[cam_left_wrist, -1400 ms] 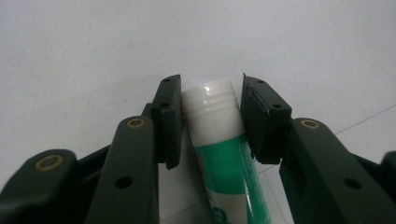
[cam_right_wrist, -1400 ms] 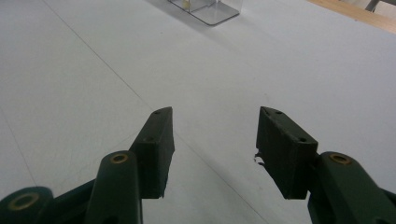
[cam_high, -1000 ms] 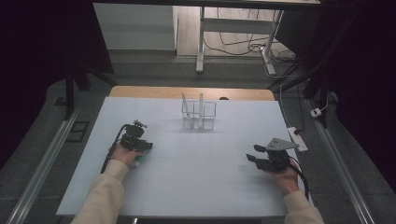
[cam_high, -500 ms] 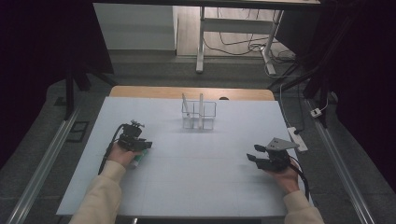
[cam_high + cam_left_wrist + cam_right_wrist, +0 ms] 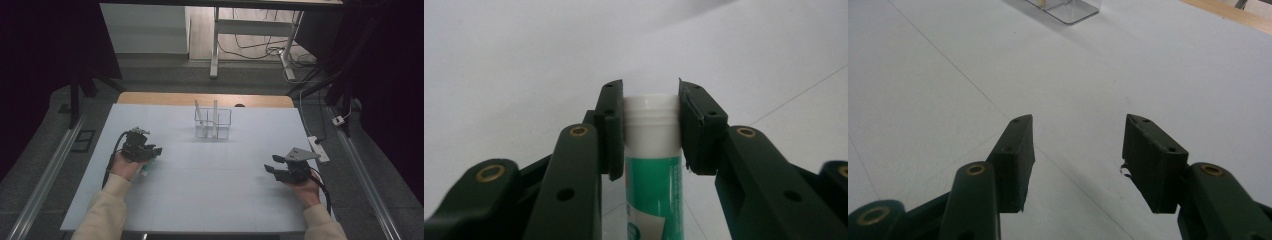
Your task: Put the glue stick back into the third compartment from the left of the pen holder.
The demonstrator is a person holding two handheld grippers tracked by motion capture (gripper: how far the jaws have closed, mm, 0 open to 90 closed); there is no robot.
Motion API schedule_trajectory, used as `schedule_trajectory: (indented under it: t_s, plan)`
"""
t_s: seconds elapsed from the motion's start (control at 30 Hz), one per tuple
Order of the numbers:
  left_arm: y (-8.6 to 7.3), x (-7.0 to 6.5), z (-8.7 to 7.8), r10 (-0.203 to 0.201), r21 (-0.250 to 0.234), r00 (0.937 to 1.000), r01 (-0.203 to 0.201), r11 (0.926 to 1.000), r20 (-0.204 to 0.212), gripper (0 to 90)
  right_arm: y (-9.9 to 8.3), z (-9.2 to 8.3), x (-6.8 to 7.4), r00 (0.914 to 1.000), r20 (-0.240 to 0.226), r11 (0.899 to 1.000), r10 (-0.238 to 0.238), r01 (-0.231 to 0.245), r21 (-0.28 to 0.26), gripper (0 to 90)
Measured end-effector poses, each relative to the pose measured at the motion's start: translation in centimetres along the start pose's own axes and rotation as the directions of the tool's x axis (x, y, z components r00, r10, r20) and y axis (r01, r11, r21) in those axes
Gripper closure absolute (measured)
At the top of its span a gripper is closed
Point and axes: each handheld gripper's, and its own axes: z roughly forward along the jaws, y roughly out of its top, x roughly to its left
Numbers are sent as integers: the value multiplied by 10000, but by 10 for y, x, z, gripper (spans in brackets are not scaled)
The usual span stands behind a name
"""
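Lifted slightly, left gripper (image 5: 650,127); tube (image 5: 651,165) clamped between its fingers (image 5: 610,130)

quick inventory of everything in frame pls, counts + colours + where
tube: 1, green body with white cap, clamped at the cap between the left tongs' jaws
clear holder: 1, transparent, compartmented, far middle of the mat, with 2 pale upright sticks in it
mat: 1, pale blue-white, covering the table
table edge: 1, light wood, showing behind the mat
power strip: 1, white, off the mat's right side
desk frame: 1, white legs with dark cables, on the floor beyond
left tongs: 1, black, near left of the mat, shut on the tube
right tongs: 1, black, grey plate on top, near right, jaws apart with nothing between
forearms: 2, cream sleeves, entering from the bottom
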Motion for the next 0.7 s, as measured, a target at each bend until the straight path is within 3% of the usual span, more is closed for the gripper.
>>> schedule_trajectory:
  t_s: [0.33,0.7]
  plan:
    - [-1,-2,-15,22,-942,9994,11,9956,349,652,0,0,0,10000,6,10000,15,-15,46,460]
    - [-1,-3,-23,96,-1584,9980,4,9874,625,652,-1,1,0,10000,-31,9999,-20,21,110,460]
